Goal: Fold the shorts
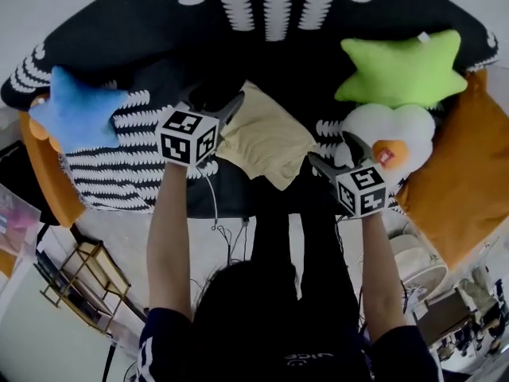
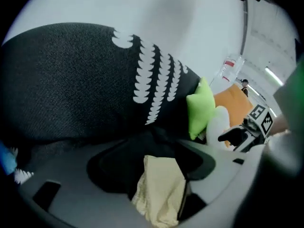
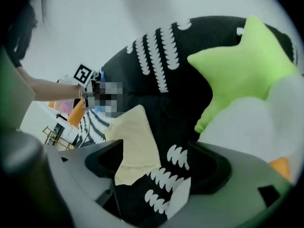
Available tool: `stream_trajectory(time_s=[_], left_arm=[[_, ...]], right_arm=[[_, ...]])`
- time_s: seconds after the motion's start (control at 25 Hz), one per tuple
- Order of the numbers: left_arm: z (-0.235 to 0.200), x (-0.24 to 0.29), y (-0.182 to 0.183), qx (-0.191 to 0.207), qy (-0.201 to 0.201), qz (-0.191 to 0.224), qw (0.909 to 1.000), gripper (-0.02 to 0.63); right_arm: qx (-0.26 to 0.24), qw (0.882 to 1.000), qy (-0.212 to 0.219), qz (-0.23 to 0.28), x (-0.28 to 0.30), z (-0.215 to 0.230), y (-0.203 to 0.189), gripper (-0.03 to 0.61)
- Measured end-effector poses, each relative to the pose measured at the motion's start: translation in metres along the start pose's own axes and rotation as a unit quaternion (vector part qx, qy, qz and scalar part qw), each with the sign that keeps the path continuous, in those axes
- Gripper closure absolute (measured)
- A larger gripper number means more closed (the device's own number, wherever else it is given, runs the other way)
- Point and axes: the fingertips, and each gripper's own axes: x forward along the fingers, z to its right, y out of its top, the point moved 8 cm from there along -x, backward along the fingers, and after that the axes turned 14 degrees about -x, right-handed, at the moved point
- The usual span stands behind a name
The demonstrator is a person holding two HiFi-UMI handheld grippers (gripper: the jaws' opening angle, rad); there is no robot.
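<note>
Shorts (image 1: 266, 138), pale yellow, sit in a compact bundle in the middle of the black cover with white scallop print (image 1: 119, 169) in the head view. The left gripper (image 1: 225, 104) is right at their far-left edge and the right gripper (image 1: 332, 154) is just off their near-right corner. A blue star pillow (image 1: 75, 110) lies far over on the left. On the right are a green star pillow (image 1: 406, 70), a white egg-shaped pillow (image 1: 398, 130) and an orange cushion (image 1: 453, 181). Left gripper view: the jaws stand apart, and a loose fold of the shorts (image 2: 159, 189) sits in the gap close to the right-hand jaw, not pinched as far as I can see. The green pillow and the other gripper show off to the right. Right gripper view: jaws wide apart too, nothing clamped. A corner of the shorts (image 3: 133, 141) and the patterned cover lie below the gap, with the green star pillow beyond on the right.
</note>
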Motion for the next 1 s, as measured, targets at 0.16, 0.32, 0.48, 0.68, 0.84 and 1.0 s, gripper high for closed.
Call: stream_trajectory(time_s=[0.16,0.32,0.48,0.68,0.84,1.0], left_arm=[[0.026,-0.046,-0.004,-0.029,-0.001,0.027,0.9992,0.314],[0.059,-0.090,0.001,-0.024,0.013,0.062,0.9977,0.299],[0.090,-0.130,0.010,-0.016,0.011,0.088,0.9959,0.291],[0.120,-0.172,0.017,-0.023,0.017,0.110,0.9936,0.290],[0.145,-0.207,0.012,-0.057,0.023,0.138,0.9886,0.290],[0.172,-0.230,0.006,-0.053,0.036,0.153,0.9861,0.290]], right_arm=[[-0.014,0.999,-0.031,0.027,-0.039,-0.010,0.036,0.169],[-0.017,0.997,-0.050,0.056,-0.073,-0.020,0.067,0.160],[-0.030,0.994,-0.064,0.078,-0.107,-0.034,0.090,0.158],[-0.033,0.991,-0.080,0.103,-0.147,-0.054,0.112,0.153],[-0.050,0.989,-0.086,0.110,-0.175,-0.072,0.121,0.152],[-0.084,0.986,-0.085,0.119,-0.197,-0.085,0.135,0.152]])
